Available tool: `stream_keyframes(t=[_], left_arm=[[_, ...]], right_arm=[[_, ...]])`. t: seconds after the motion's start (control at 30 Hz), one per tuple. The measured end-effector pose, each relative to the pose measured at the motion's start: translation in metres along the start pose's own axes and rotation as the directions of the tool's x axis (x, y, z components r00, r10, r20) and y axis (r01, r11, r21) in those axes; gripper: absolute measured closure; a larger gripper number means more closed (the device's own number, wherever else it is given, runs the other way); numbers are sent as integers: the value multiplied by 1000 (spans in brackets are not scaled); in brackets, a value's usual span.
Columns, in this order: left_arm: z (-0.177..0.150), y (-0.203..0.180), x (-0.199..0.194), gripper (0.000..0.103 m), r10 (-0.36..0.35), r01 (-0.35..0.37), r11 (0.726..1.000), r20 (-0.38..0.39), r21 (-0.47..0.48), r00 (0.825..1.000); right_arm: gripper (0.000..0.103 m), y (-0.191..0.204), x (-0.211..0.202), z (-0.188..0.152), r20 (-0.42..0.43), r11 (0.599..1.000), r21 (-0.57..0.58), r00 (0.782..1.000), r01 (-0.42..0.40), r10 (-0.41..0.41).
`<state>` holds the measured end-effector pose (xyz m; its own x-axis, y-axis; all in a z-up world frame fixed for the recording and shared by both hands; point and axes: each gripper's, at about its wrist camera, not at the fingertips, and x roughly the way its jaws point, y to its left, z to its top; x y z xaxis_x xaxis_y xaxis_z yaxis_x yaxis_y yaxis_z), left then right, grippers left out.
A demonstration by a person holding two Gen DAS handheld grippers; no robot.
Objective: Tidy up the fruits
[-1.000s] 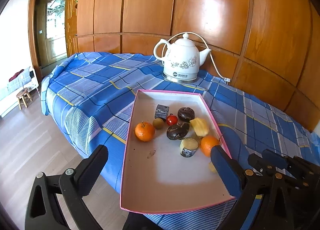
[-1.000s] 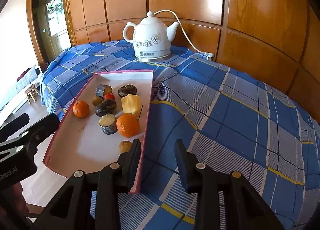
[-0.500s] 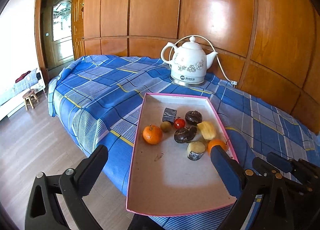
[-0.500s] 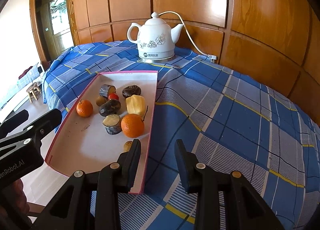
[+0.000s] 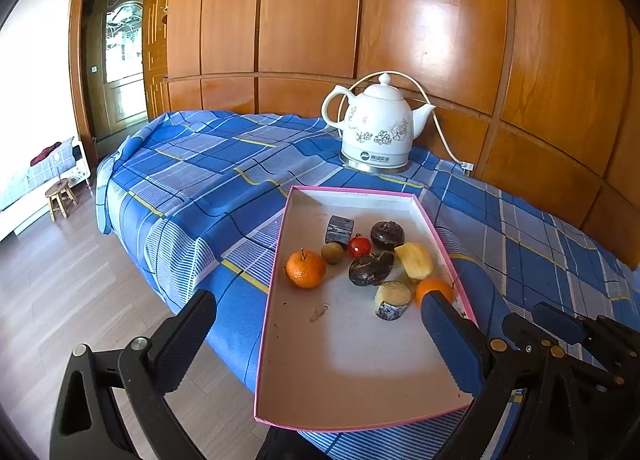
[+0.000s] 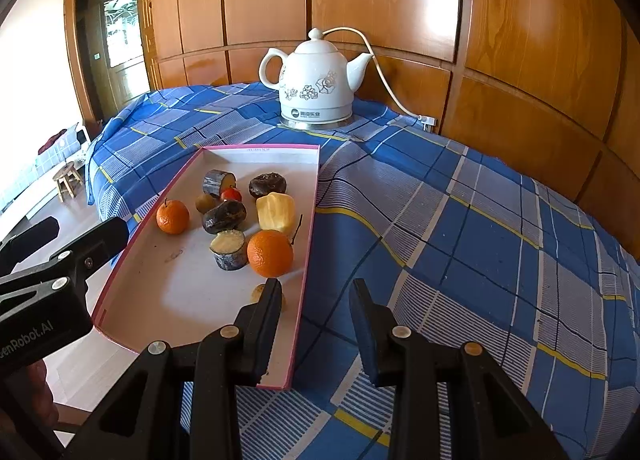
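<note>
A pink-edged white tray (image 5: 344,372) (image 6: 168,292) lies on the blue checked cloth and holds several fruits: two oranges (image 5: 305,268) (image 6: 270,253), a yellow piece (image 6: 275,212), dark fruits (image 5: 371,268), a small red one (image 5: 359,246). A small tan fruit (image 6: 258,292) sits half hidden behind my right gripper's left finger. My left gripper (image 5: 320,336) is wide open and empty over the tray's near end. My right gripper (image 6: 316,312) is open and empty, straddling the tray's right rim.
A white floral electric kettle (image 5: 376,129) (image 6: 316,79) with its cord stands at the back against the wooden wall panels. The table edge drops to the wood floor on the left, where a small stool (image 5: 60,195) stands. Checked cloth (image 6: 480,252) spreads right of the tray.
Both grippers have drawn back and risen slightly, so the tray and kettle sit lower and farther in view. Both grippers' jaws stay as they were. No fruit has moved.
</note>
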<state>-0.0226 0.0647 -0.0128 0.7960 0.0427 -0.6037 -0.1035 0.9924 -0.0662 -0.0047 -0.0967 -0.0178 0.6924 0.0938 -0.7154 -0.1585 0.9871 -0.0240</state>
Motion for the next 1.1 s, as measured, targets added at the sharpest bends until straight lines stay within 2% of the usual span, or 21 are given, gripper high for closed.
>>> stream_keyframes(t=[1.1], left_arm=[[-1, 3, -3, 0, 0, 0, 1000, 2, 0, 1000]], right_arm=[[68, 4, -1, 0, 7, 1000, -11, 1000, 0, 0]])
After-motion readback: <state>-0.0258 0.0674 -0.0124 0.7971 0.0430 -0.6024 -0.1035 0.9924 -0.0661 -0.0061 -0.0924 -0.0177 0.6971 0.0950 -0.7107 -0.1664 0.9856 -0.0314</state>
